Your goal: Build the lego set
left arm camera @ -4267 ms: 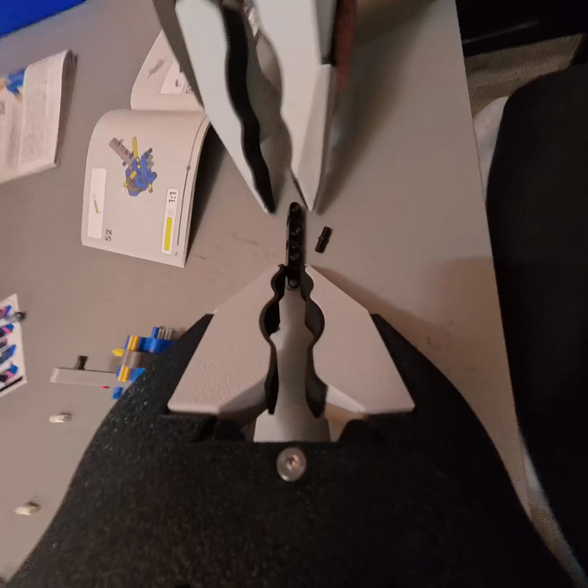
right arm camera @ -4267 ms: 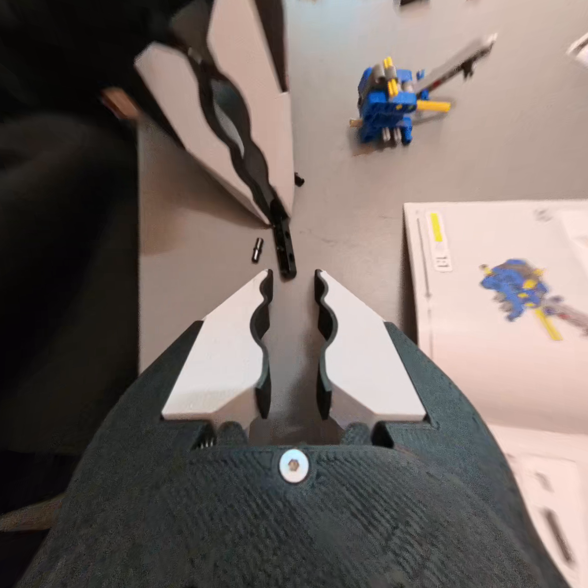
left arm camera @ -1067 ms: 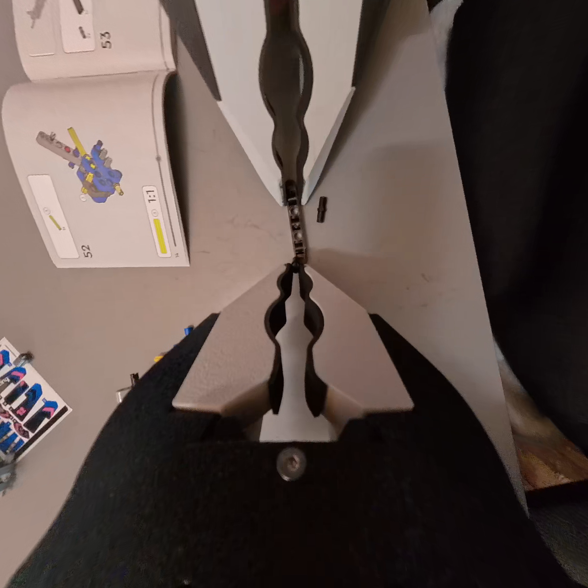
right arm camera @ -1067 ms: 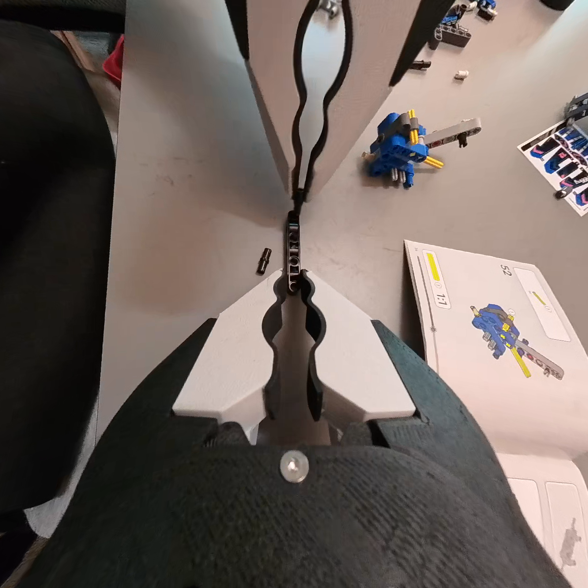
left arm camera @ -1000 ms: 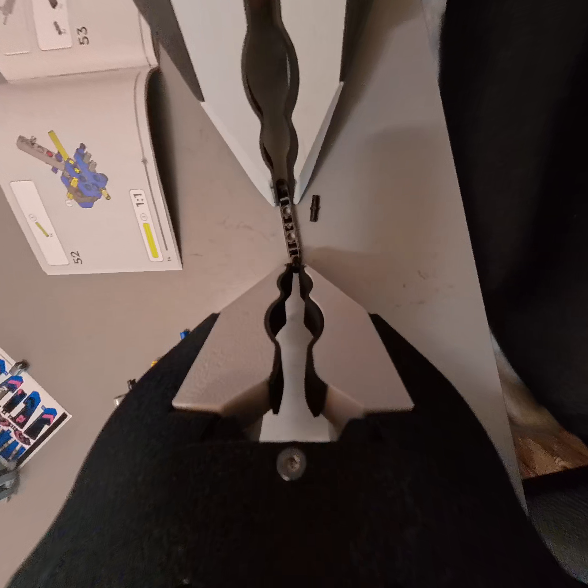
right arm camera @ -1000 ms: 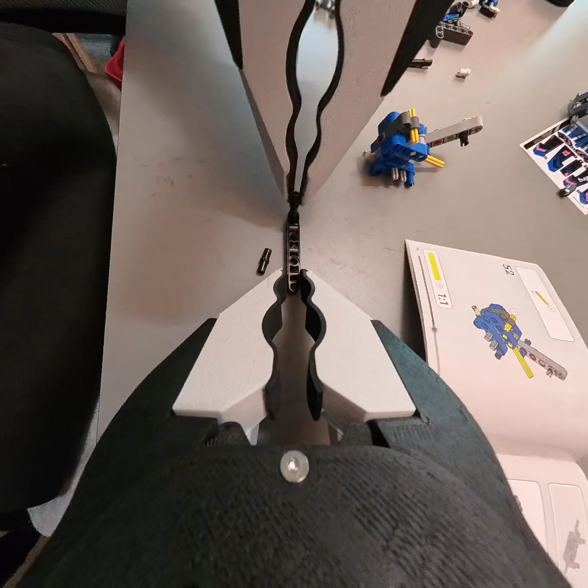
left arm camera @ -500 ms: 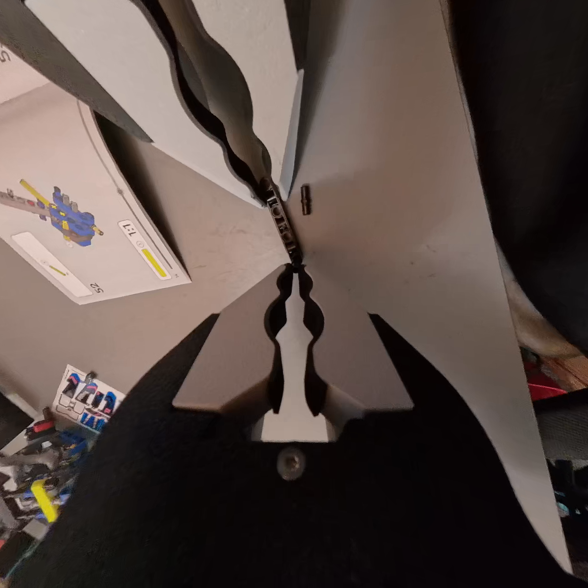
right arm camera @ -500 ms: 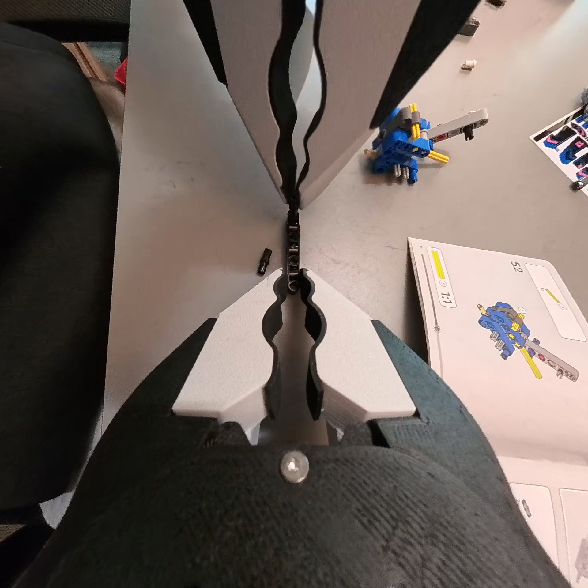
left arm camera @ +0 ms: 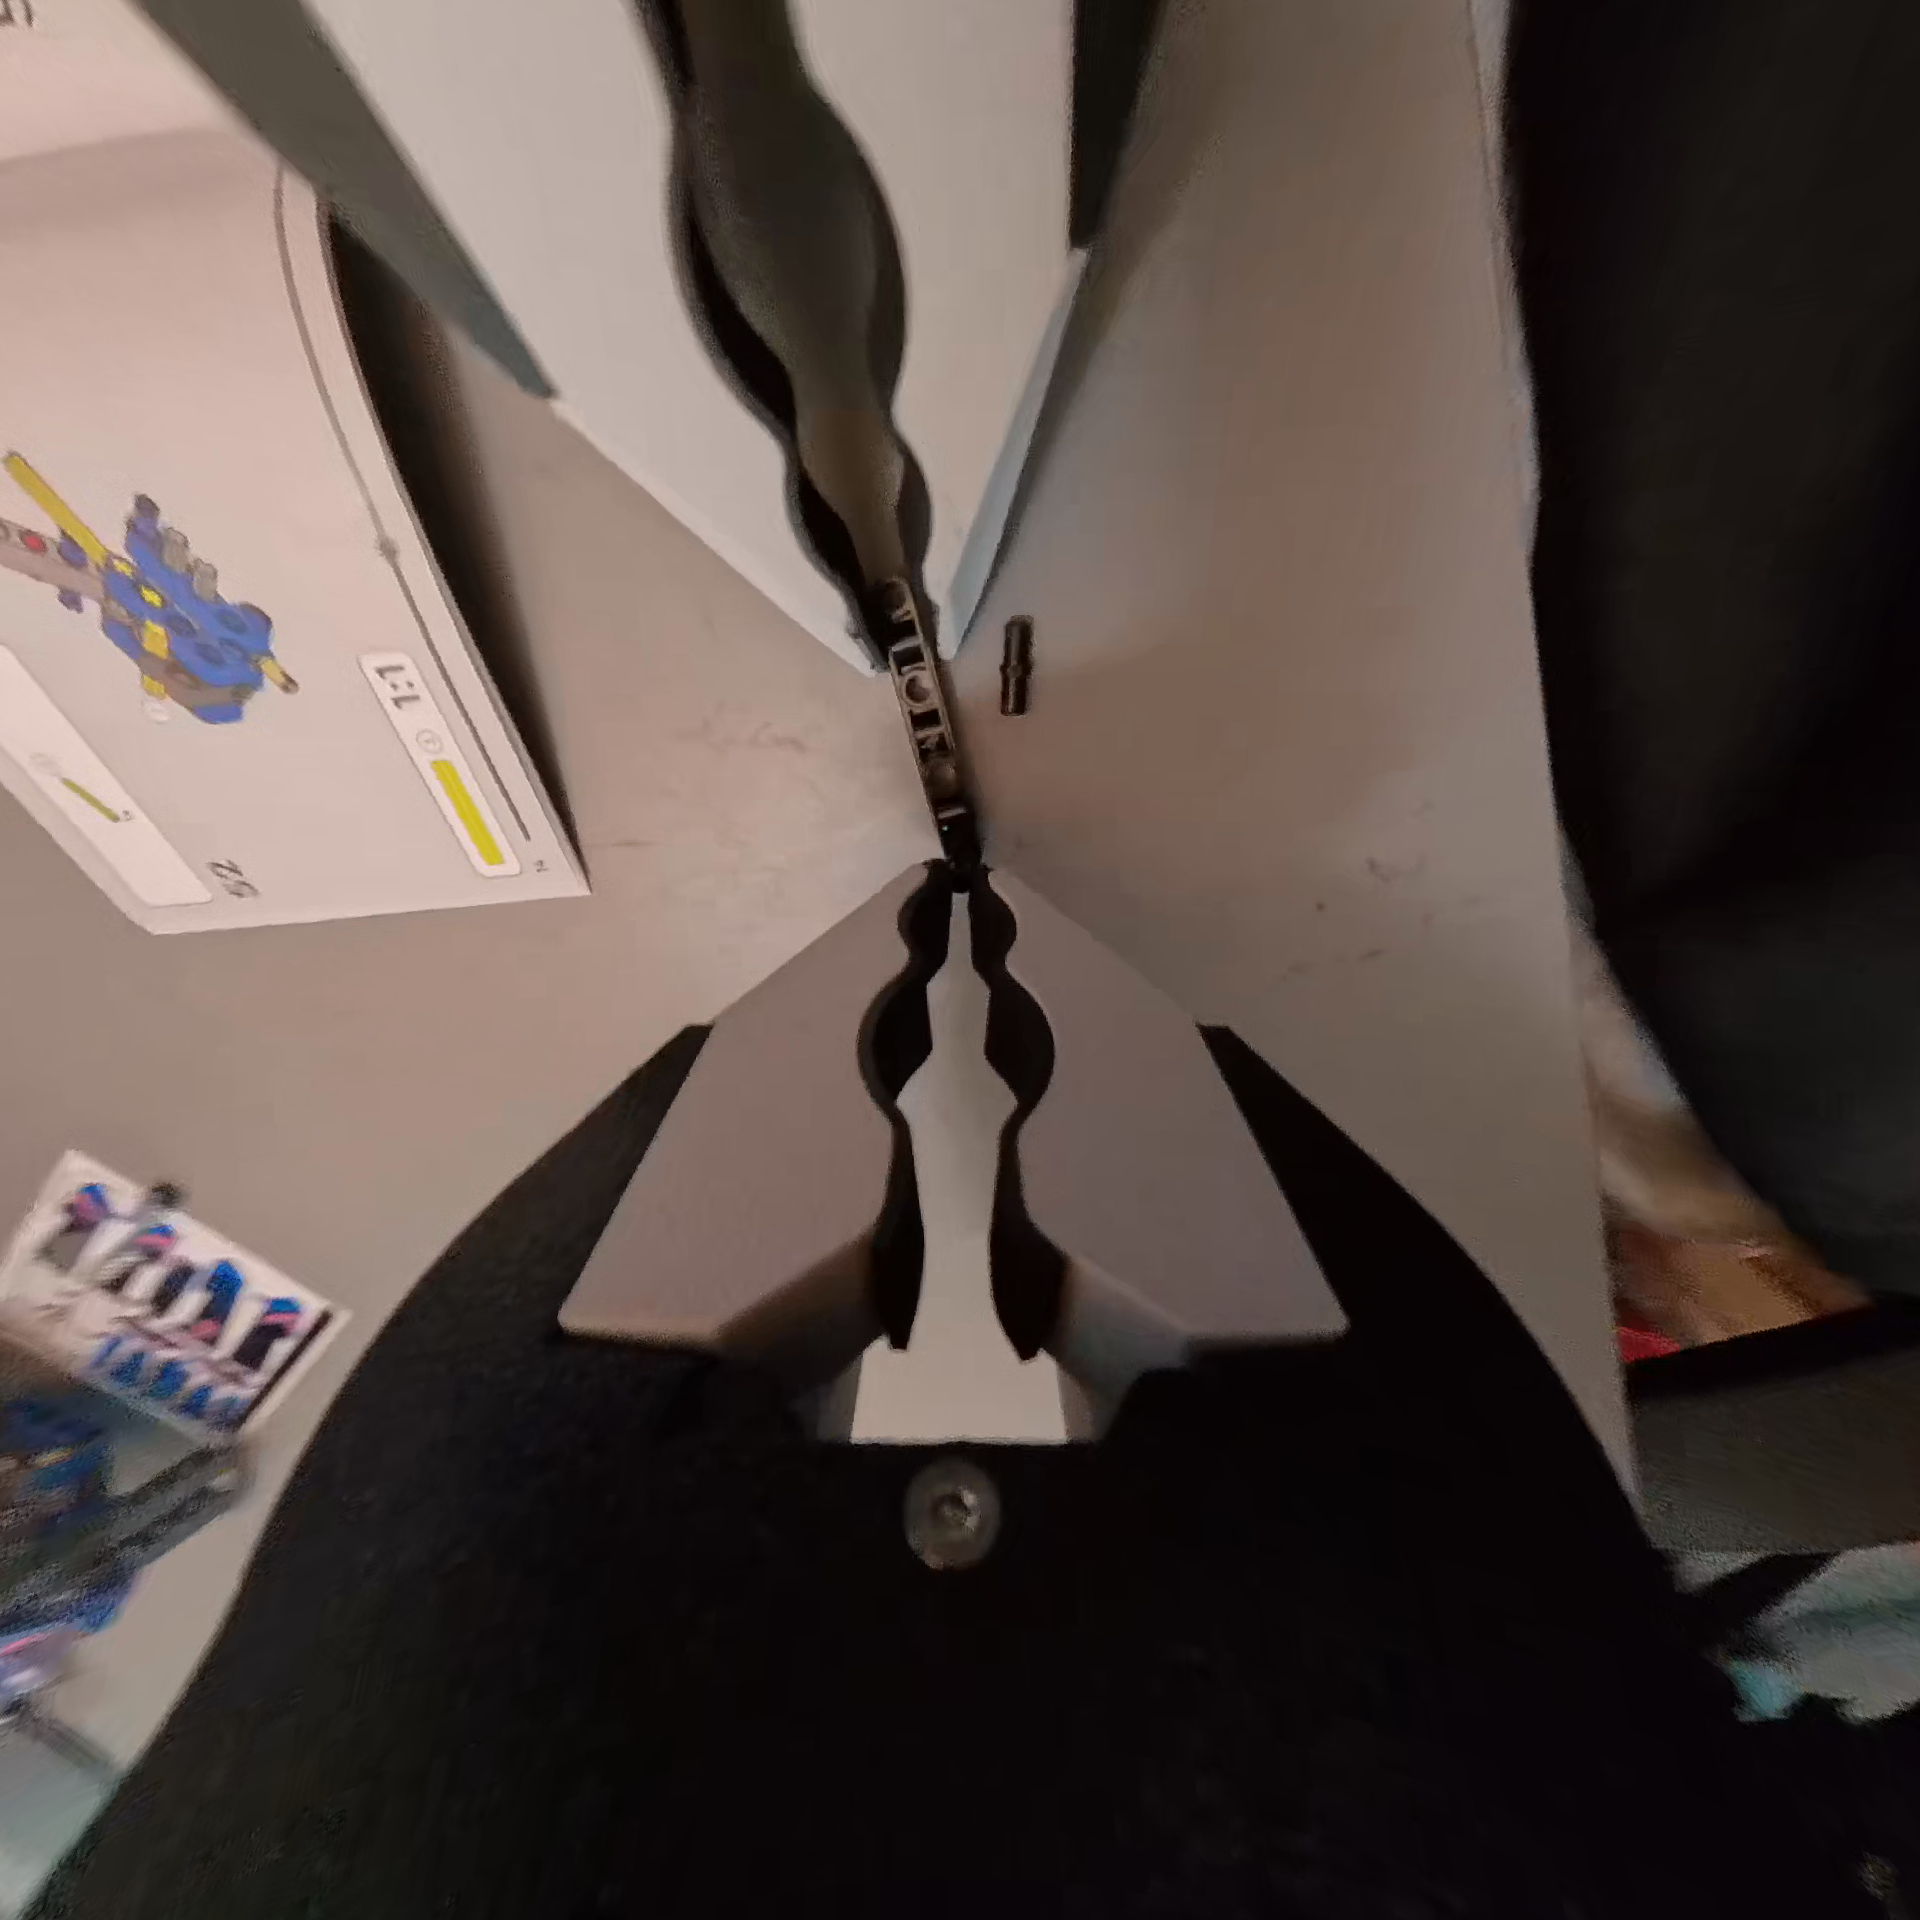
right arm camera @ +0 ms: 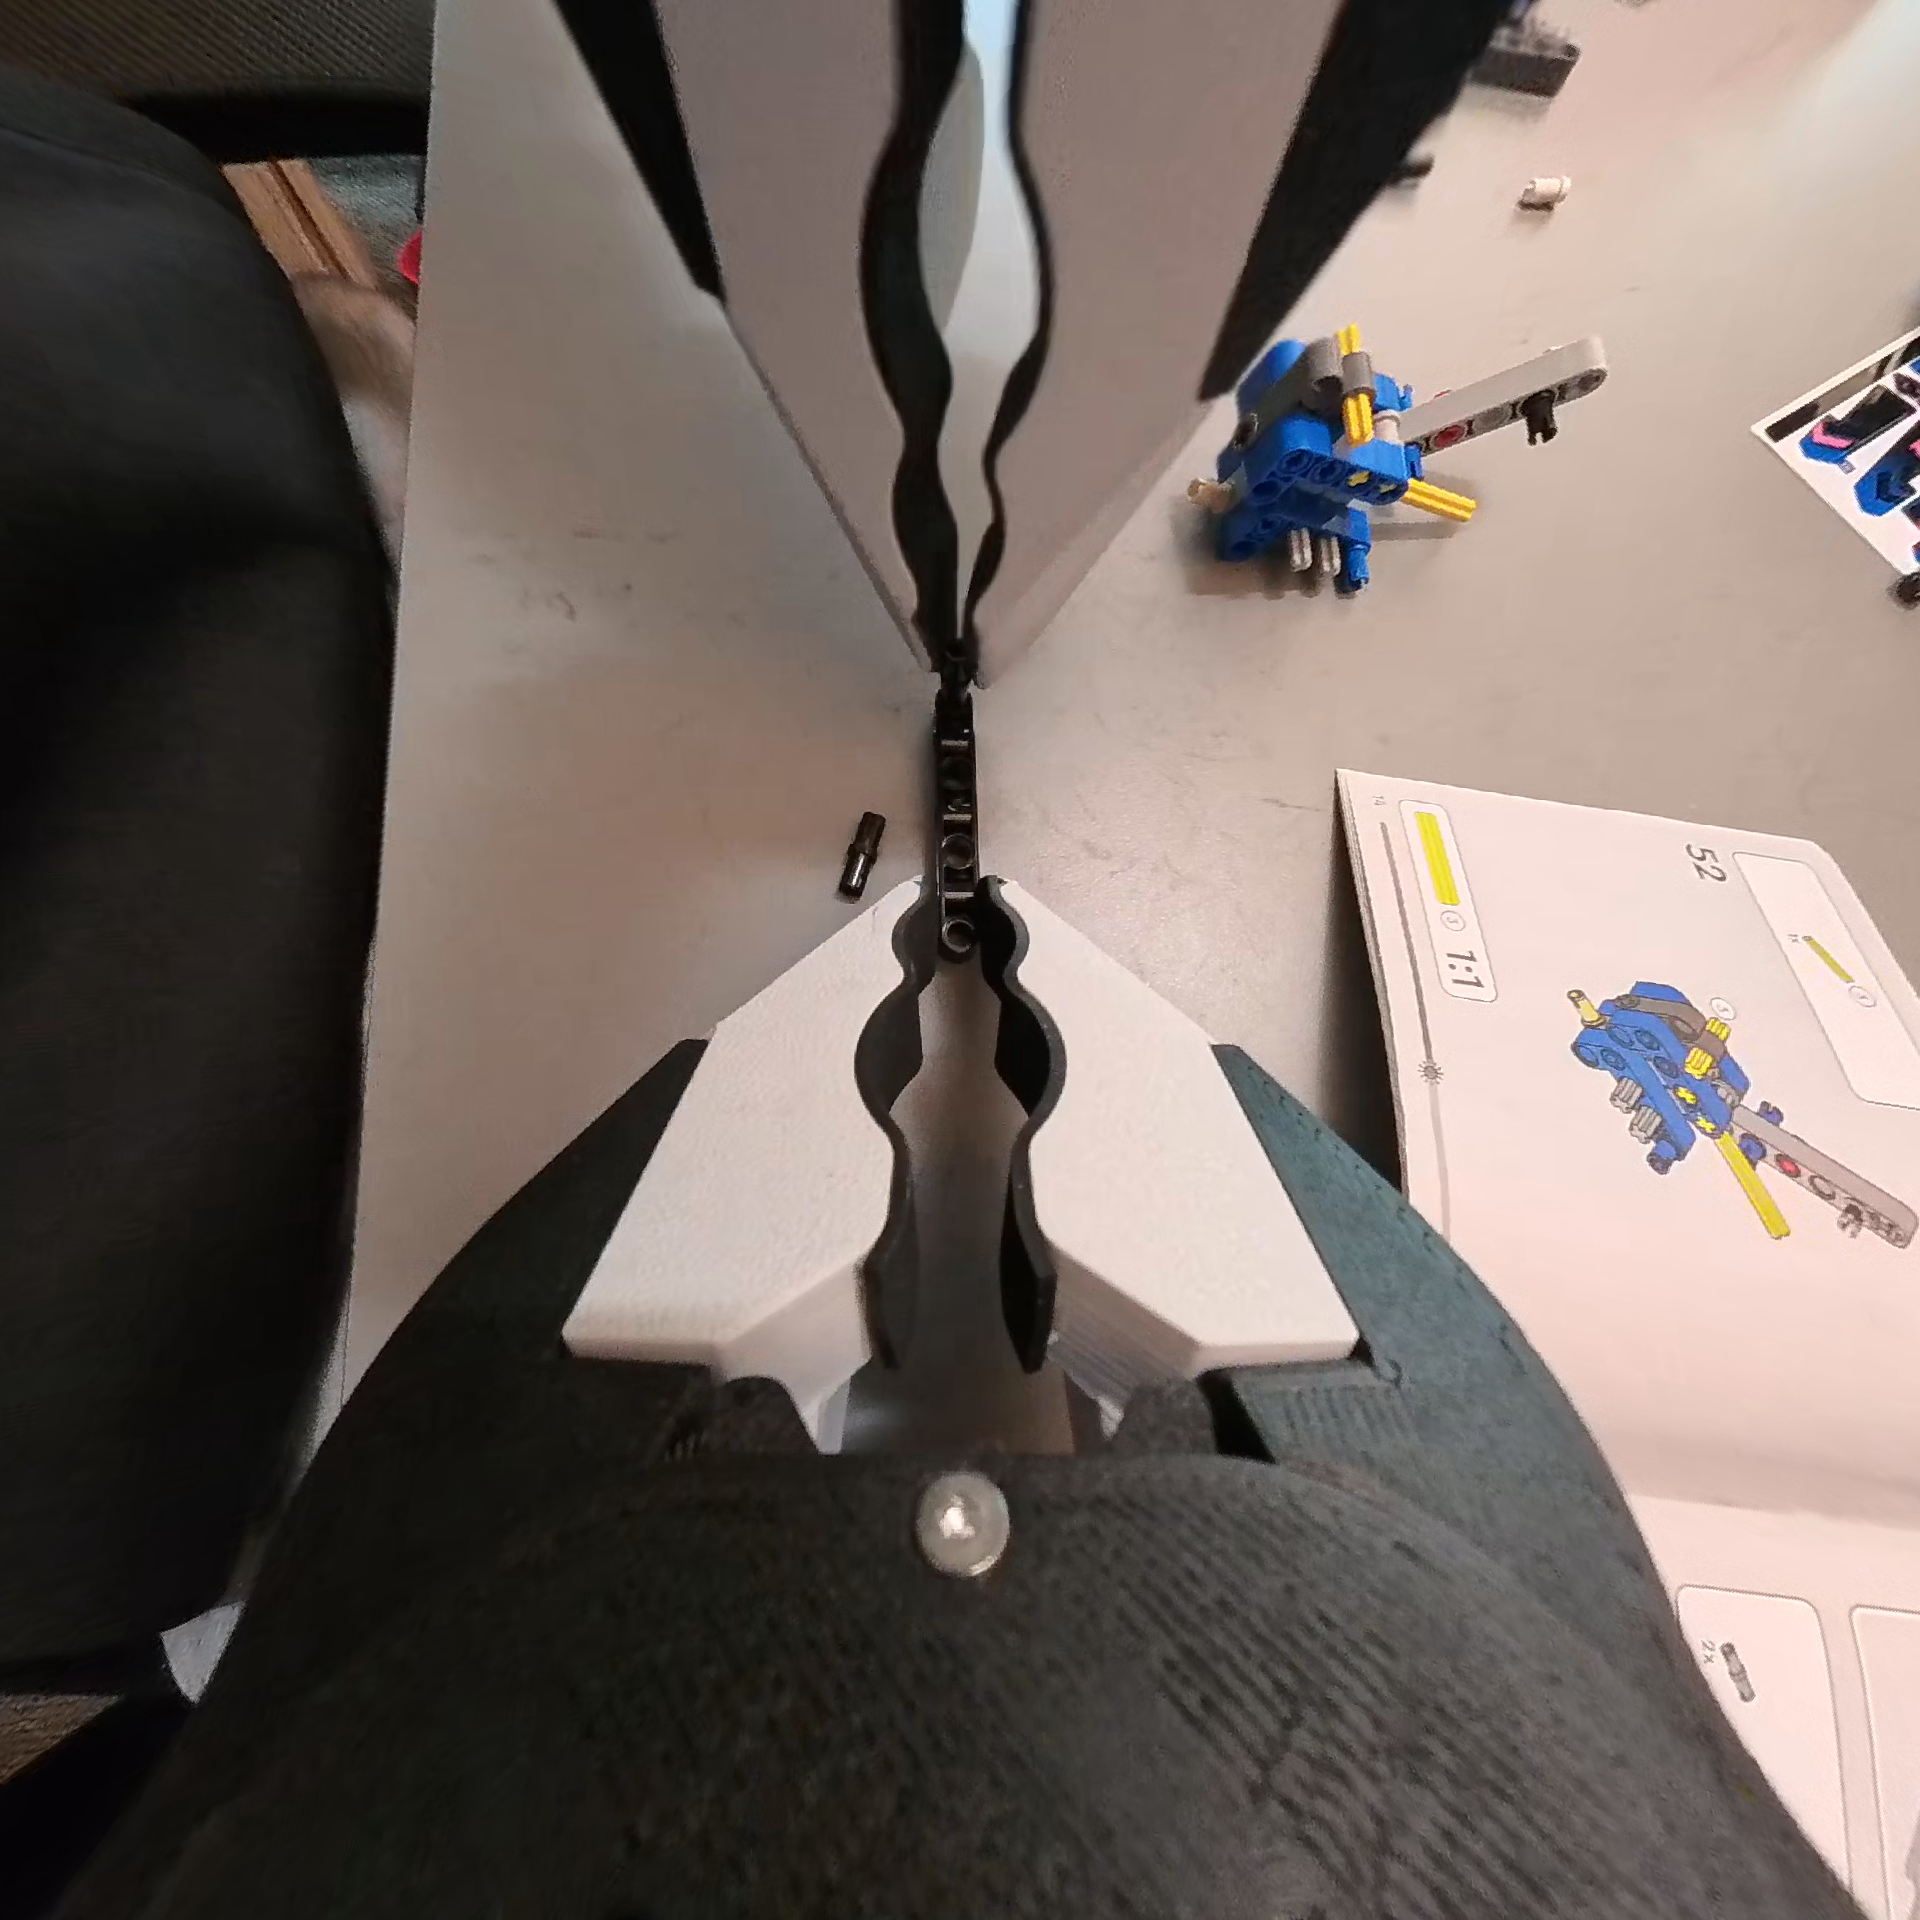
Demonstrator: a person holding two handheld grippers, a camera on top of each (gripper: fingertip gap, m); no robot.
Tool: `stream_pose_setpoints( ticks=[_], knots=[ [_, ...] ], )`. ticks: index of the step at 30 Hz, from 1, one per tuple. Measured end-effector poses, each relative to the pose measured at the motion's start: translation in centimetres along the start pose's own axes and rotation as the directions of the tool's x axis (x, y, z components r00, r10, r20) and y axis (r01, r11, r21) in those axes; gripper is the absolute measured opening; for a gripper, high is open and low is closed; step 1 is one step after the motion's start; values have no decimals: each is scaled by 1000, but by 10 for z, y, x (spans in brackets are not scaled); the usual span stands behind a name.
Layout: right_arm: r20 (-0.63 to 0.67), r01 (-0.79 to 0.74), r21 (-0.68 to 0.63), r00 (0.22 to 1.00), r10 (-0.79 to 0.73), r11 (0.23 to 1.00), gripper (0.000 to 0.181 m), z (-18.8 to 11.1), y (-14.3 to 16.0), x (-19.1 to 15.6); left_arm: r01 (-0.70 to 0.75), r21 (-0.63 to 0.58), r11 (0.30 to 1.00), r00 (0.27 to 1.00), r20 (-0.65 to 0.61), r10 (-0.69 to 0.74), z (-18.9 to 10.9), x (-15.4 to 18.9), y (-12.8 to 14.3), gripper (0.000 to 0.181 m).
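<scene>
A thin black lego beam (left arm camera: 928, 727) with holes is held between both grippers, near the table's edge. My left gripper (left arm camera: 961, 878) is shut on one end of it. My right gripper (right arm camera: 956, 906) is shut on the other end of the beam (right arm camera: 956, 800). Each gripper faces the other tip to tip: the right gripper (left arm camera: 902, 613) shows at the top of the left wrist view, the left gripper (right arm camera: 956, 657) at the top of the right wrist view. A small black pin (right arm camera: 860, 854) lies on the grey table beside the beam, and also shows in the left wrist view (left arm camera: 1016, 665).
A blue, yellow and grey lego assembly (right arm camera: 1320, 468) stands on the table (right arm camera: 1143, 831) past the grippers. An open instruction booklet (right arm camera: 1662, 1039) lies to the right, a sticker sheet (right arm camera: 1870, 436) farther off. A dark chair (right arm camera: 156, 831) is beyond the table edge. One gripper's finger ends stand about 4 cm off the other's.
The right gripper, open 4.3 s ago, has shut on the beam's free end. In the last second the left gripper has tilted and turned while both keep hold of the beam.
</scene>
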State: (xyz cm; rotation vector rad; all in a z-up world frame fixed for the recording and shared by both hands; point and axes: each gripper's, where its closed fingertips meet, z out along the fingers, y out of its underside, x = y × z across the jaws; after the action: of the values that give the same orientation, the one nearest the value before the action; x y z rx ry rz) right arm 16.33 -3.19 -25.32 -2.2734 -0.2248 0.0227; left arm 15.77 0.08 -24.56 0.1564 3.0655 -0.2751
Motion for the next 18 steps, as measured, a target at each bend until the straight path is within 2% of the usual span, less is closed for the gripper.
stream_pose_setpoints(
  ticks=[2,4,8,9,14,18],
  knots=[
    [2,-3,0,1000,3,1000,7,0,0,0,-100,-48,994,993,64,103,0,-1,0,0],
    [4,-4,0,1000,4,1000,6,0,0,0,-106,-61,992,991,70,111,0,-1,0,0],
    [-1,1,0,1000,-1,1000,6,0,0,0,105,0,994,994,-31,-105,1,1,-1,0],
    [-2,1,-1,1000,-1,1000,6,0,0,0,117,8,993,992,-40,-117,1,1,-1,0],
    [0,-1,-1,1000,1,1000,6,0,0,0,-64,-55,996,997,31,66,2,1,2,0],
    [-4,4,-1,1000,-4,1000,6,-1,0,0,-128,-137,982,989,51,136,6,1,9,0]
  ],
)
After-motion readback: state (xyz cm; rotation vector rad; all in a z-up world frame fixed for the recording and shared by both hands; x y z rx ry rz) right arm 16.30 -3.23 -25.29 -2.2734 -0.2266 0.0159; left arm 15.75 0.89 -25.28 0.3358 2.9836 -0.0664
